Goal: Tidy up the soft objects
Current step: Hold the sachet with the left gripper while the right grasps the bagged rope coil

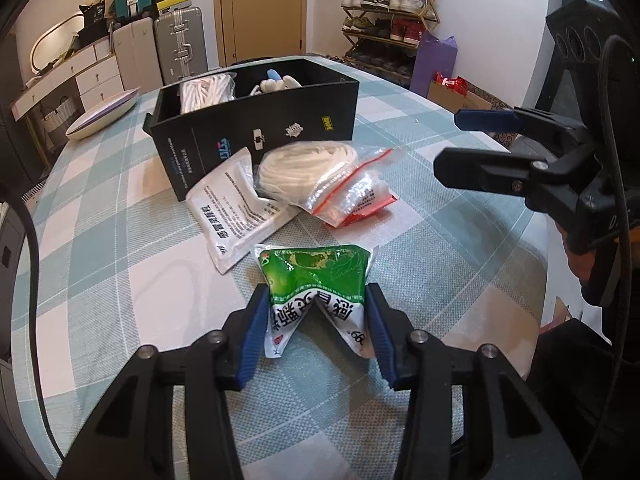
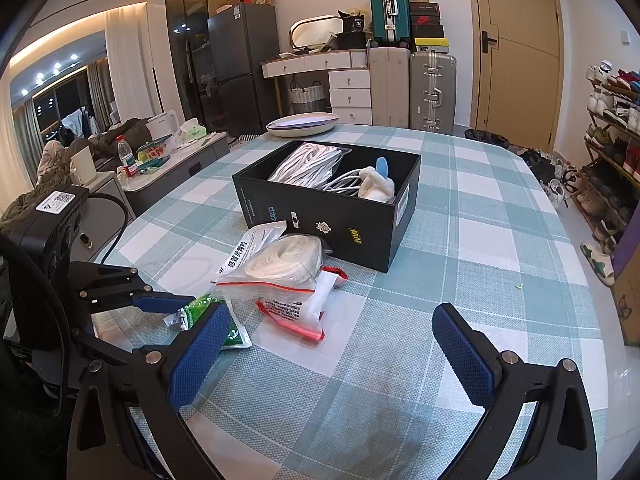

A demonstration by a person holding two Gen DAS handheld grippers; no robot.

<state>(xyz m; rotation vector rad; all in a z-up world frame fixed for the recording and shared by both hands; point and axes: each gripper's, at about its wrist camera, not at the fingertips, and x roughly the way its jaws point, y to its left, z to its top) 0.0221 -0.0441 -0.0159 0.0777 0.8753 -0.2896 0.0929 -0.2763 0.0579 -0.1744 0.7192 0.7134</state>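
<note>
My left gripper [image 1: 316, 320] is shut on a green and white soft packet [image 1: 316, 276], which buckles between the pads just above the checked tablecloth; the packet shows partly in the right wrist view [image 2: 234, 336]. Beyond it lie a white printed pouch [image 1: 236, 208], a zip bag of white cord [image 1: 308, 176] and a red-edged zip bag [image 1: 356, 196]. An open black box [image 1: 260, 124] behind them holds a bag of white cord [image 2: 308, 164] and a white soft item with cables [image 2: 374, 184]. My right gripper [image 2: 332, 356] is open and empty, to the right of the pile.
A shallow oval dish [image 2: 302, 124] sits at the table's far edge. The table [image 2: 500, 240] ends close on the right, with a shoe rack [image 2: 616, 120] beyond. Suitcases [image 2: 412, 88] and drawers stand by the far wall.
</note>
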